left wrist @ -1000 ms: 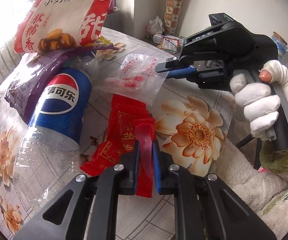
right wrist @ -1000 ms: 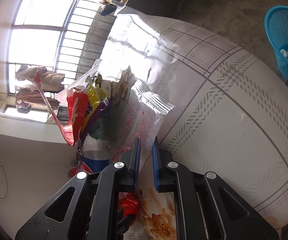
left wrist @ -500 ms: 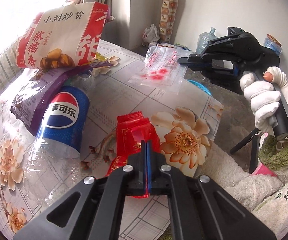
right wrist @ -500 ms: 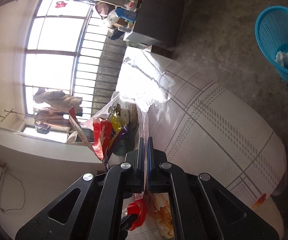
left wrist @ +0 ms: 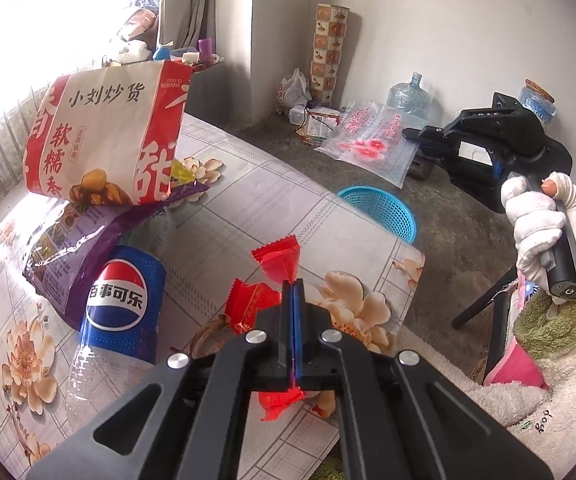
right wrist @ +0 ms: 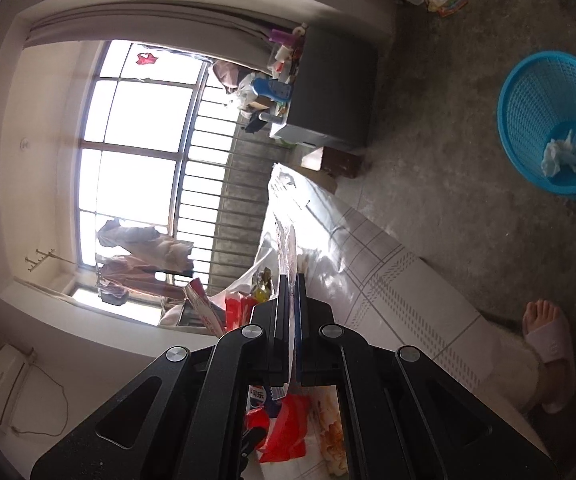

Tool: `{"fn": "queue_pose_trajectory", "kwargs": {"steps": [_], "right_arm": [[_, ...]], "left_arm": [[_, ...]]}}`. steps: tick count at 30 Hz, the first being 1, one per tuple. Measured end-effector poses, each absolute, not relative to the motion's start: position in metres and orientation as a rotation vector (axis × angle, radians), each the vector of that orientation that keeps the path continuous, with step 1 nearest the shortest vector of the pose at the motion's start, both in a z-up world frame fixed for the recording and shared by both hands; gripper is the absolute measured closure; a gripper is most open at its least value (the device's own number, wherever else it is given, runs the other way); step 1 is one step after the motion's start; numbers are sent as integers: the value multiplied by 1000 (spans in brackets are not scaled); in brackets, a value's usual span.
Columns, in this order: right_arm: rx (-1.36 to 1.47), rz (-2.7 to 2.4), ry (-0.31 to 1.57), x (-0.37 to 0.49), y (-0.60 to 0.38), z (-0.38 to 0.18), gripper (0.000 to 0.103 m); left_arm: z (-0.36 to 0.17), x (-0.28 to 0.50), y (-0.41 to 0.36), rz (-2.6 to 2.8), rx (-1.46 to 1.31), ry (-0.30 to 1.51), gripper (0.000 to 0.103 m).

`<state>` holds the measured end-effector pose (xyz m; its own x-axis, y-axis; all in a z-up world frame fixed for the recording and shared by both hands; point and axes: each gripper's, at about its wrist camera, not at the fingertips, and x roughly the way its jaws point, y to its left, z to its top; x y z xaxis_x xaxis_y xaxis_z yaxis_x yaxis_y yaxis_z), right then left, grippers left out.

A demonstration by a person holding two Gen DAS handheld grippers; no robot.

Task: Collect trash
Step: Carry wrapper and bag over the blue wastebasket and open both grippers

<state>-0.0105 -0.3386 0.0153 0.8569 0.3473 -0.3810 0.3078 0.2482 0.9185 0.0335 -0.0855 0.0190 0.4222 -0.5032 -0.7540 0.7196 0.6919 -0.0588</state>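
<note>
Both grippers clamping trash: left gripper (left wrist: 292, 300) pinching crinkly red foil wrapper (left wrist: 278, 260), right gripper (left wrist: 407, 134) w/ clear printed plastic bag (left wrist: 371, 142), flimsy edge-holds possibly slipping before round blue mesh basket (left wrist: 383, 210).

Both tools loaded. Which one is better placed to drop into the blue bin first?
Right, probably. The right tool holds the clear bag out past the table edge, beyond the blue bin. The left tool, clamped on the red wrapper, is over the table.

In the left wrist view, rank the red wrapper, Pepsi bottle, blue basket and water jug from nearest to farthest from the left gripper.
1. Red wrapper, clamped in the left gripper jaws.
2. Pepsi bottle, lying left on the table.
3. Blue basket, on the floor past the table edge.
4. Water jug, by the far wall.
</note>
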Motion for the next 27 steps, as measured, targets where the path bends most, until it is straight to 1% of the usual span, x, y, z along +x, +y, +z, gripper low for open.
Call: {"fn": "queue_pose_trajectory", "kwargs": {"steps": [5, 10, 15, 21, 24, 27], "right_arm": [[1345, -33, 497, -33, -369, 21, 102], [1345, -121, 434, -53, -391, 16, 102], [1323, -238, 402, -76, -412, 7, 102], [1289, -399, 429, -84, -436, -17, 102], [1247, -490, 465, -83, -450, -34, 102], [1246, -546, 507, -78, -467, -59, 102]], "left_arm": [[38, 40, -107, -810, 286, 786, 103], [60, 50, -147, -879, 279, 742, 103], [72, 65, -207, -990, 249, 775, 103], [60, 85, -298, -1155, 219, 927, 103], [43, 94, -352, -1180, 246, 991, 103], [21, 103, -401, -1160, 301, 1010, 103]]}}
